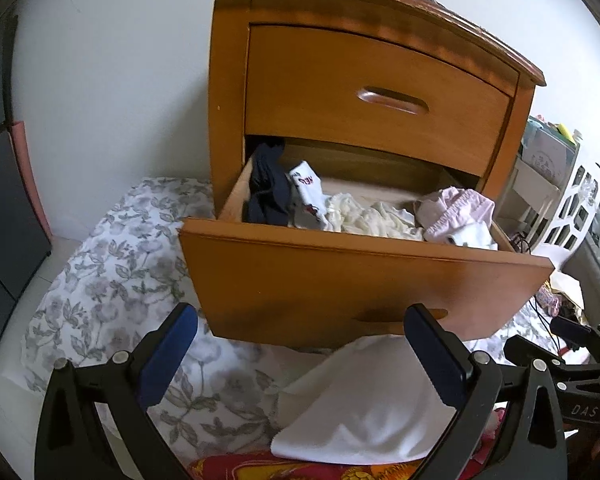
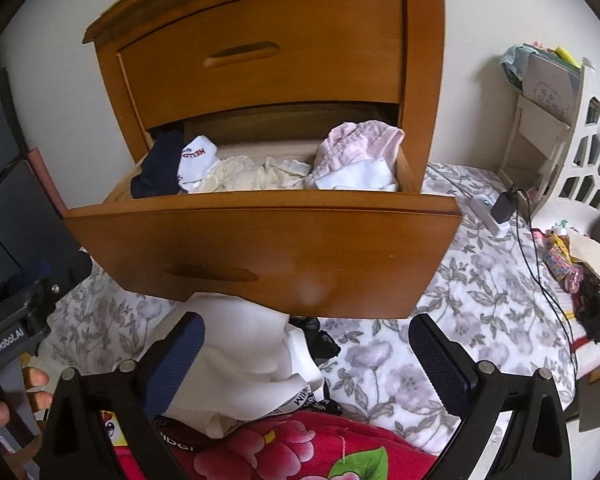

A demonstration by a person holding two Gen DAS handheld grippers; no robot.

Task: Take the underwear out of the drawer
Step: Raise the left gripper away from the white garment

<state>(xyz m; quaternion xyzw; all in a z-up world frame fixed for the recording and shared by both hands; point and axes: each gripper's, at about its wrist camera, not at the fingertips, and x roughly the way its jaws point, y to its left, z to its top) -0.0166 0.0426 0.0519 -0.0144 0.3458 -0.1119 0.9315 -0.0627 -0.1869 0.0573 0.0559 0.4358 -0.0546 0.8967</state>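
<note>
The lower drawer [image 1: 340,276] [image 2: 260,248] of a wooden nightstand stands pulled out. Inside lie a navy garment [image 1: 266,192] [image 2: 158,168], a white sock with red print [image 1: 308,194] [image 2: 198,160], cream underwear [image 1: 374,218] [image 2: 252,176] and a pink garment [image 1: 456,210] [image 2: 358,146]. A white garment [image 1: 370,404] [image 2: 244,360] lies on the bedding below the drawer front. My left gripper [image 1: 300,360] is open wide above that white garment, holding nothing. My right gripper [image 2: 306,360] is open too, with the white garment under its left finger [image 2: 176,364].
The floral quilt [image 1: 112,280] [image 2: 480,292] spreads around the nightstand. A red flowered cloth [image 2: 300,448] lies at the near edge. A black garment [image 2: 320,344] sits beside the white one. Chargers and cables [image 2: 504,204] and a white basket [image 2: 588,160] are at right. The upper drawer [image 1: 380,96] is closed.
</note>
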